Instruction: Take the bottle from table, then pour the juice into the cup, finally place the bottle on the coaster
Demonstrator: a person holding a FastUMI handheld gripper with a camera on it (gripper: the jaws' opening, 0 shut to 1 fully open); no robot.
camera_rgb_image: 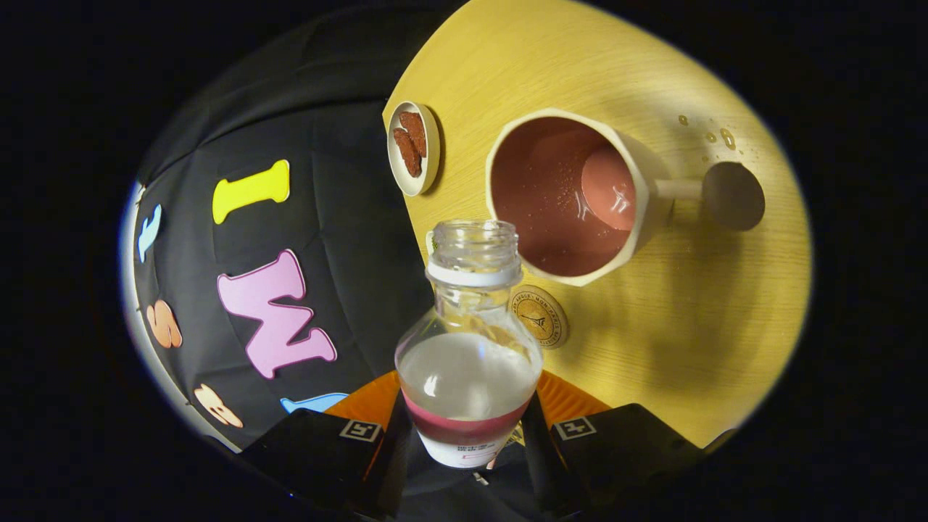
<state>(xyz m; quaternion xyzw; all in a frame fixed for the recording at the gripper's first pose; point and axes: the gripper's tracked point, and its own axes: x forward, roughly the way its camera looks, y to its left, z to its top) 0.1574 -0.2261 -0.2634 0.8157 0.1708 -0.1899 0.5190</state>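
Now bottle (469, 341) between fingers (391, 424) — half-full.

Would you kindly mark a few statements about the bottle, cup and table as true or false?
1. The gripper is shut on the bottle. True.
2. The bottle still wears its cap. False: its mouth is open.
3. The cup is dry inside. False: liquid sits at its bottom.
4. Droplets lie on the table beyond the cup's handle. True.
5. The bottle rests on the coaster. False: it is held between the fingers.
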